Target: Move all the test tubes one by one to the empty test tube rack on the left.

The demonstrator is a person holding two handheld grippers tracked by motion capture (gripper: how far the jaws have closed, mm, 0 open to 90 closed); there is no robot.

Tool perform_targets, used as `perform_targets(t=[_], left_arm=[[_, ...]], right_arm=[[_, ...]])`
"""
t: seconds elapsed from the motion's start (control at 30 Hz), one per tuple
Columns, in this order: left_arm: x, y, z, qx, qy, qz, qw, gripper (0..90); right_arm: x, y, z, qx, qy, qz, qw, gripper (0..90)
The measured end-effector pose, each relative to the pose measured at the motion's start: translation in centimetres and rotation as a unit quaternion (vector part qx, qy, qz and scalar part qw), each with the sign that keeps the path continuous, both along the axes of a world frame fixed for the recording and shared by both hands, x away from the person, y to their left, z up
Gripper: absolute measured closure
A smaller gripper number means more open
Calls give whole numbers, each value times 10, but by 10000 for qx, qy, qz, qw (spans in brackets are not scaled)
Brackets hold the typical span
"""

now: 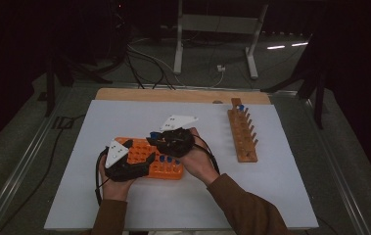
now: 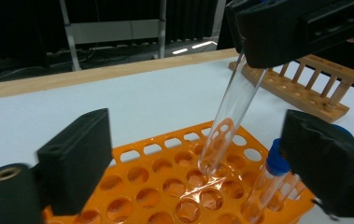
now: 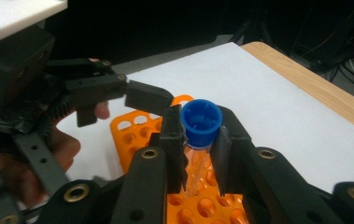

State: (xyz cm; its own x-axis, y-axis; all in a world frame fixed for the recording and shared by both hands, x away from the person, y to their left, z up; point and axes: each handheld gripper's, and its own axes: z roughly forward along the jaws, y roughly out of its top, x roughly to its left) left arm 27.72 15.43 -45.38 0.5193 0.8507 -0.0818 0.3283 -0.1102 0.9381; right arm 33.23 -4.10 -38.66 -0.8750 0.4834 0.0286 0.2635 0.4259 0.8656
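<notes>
I have both hands low over the near-left part of the white table (image 1: 271, 161), brown sleeves coming in from the near edge, each fist wrapped round a black two-jaw tool with a grey three-cornered plate on top. My left gripper (image 1: 141, 155) sits at the near-left end of the orange plastic tube rack (image 1: 139, 149), pointing away and to the right, its jaws spread with nothing pinched between them; in the left gripper view the two blocky matte pads stand apart on either side of the rack. My right gripper (image 3: 198, 144) is tipped over the middle of the rack from the right, wrist bent, and its jaws are clamped on a clear glass test tube with a ribbed blue screw cap (image 3: 201, 119), held just under the cap. The tube leans, and its rounded bottom touches or hovers right at one of the rack's round holes; I cannot tell which. The rack is glossy, a flat grid of round openings with slotted holes along its far rim. More blue-capped tubes (image 1: 168, 159) stand at its near-right end. Well apart on the right lies a long wooden peg rack (image 1: 242, 131), matte, with a row of upright dowels.
</notes>
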Motion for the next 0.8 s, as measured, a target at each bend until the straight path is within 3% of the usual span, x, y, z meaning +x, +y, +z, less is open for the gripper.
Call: perform_targets(t=[0.4, 0.57, 0.8], left_arm=[[-2, -1, 2, 25, -78, -3, 10000, 191], [-3, -1, 2, 27, -121, -25, 9999, 268], [-5, -3, 4, 43, -189, -187, 9996, 457]], right_arm=[[-3, 6, -1, 42, 73, 124, 9999, 763], [-5, 8, -2, 11, 109, 166, 9998, 763], [-4, 11, -4, -40, 104, 192, 9998, 762]])
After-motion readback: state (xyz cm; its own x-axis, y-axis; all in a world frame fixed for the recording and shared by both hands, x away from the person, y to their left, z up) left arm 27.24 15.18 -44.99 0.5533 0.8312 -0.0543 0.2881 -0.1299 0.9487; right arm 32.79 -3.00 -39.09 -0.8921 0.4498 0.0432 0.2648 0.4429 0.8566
